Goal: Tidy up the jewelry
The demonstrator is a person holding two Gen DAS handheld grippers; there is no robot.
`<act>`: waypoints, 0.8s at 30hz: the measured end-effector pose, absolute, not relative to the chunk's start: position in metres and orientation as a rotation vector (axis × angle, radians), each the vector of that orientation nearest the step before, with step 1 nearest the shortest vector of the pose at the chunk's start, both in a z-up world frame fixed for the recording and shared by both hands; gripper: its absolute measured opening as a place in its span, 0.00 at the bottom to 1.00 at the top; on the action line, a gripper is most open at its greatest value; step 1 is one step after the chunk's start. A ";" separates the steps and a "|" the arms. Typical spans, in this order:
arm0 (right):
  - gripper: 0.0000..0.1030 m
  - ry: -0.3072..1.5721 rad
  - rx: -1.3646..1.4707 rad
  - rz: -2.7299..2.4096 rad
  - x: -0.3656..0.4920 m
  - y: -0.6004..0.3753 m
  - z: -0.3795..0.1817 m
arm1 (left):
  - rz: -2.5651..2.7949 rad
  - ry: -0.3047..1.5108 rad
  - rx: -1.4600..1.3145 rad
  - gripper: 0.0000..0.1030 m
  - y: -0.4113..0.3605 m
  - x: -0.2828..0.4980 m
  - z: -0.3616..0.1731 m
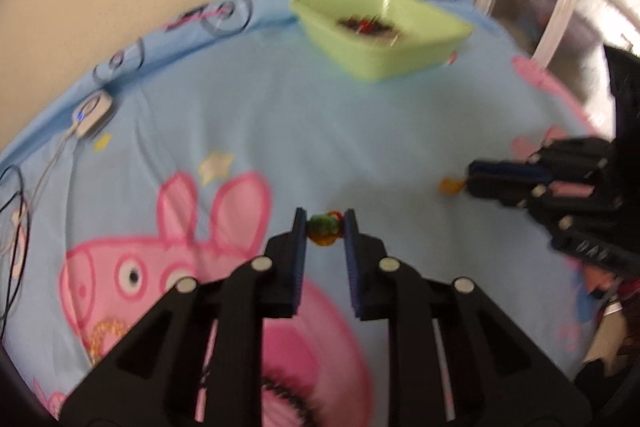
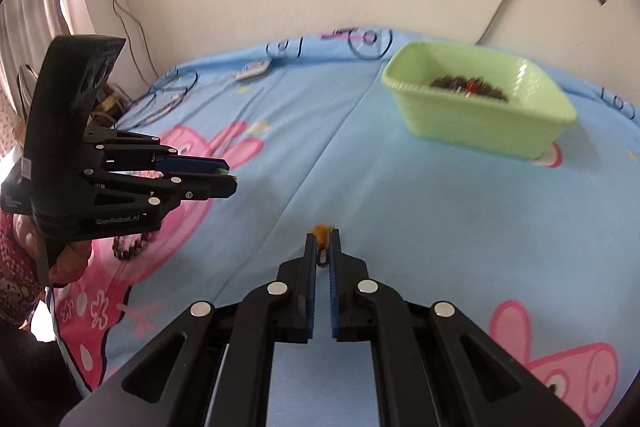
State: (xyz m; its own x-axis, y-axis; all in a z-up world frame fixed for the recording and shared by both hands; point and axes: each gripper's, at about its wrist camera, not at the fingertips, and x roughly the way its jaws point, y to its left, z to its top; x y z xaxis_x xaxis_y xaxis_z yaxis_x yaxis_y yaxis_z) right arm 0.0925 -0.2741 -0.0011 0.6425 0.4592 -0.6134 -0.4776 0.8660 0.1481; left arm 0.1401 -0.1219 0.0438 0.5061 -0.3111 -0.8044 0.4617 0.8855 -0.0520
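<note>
Both hands are at the pick-up step of sorting the jewelry: each gripper has a small piece pinched off the bed, and the green tub (image 2: 476,115) near the far edge of the bed, already holding a dark heap of beads (image 2: 468,86), looks like the place they are meant to go.

On the left, a dark beaded bracelet (image 2: 130,247) lies loose on the bedsheet (image 1: 360,147) below the left gripper, not yet collected. The left gripper (image 1: 325,233) has its jaws drawn in close and presses from both sides on a small green and orange bead cluster (image 1: 325,230) held right at the tips.

Further right, the right gripper (image 2: 323,247) has its jaws squeezed almost together on an orange piece (image 2: 322,234), which pokes out beyond the tips, with a thin dark hook or chain hanging between the pads. It is near the middle of the bed, well apart from the tub.

The next move probably calls for lifting both pieces clear without loosening the pinch, carrying them over the tub's rim, and only then letting go; the pieces are tiny and held at the very tips, so a slip seems possible.
</note>
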 end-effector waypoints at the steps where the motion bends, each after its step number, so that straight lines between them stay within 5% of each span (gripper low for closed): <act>1: 0.00 0.678 -0.018 0.532 0.093 -0.277 0.003 | -0.489 0.920 0.165 0.17 -0.127 0.144 0.051; 18: 0.00 0.550 0.233 0.444 0.194 -0.371 0.086 | -0.581 0.919 0.001 0.18 -0.221 0.289 0.104; 21: 0.00 0.572 0.310 0.447 0.229 -0.383 0.079 | -0.544 0.959 -0.034 0.53 -0.229 0.312 0.095; 24: 0.00 0.581 0.349 0.386 0.247 -0.392 0.072 | -0.526 0.976 -0.078 0.54 -0.224 0.319 0.091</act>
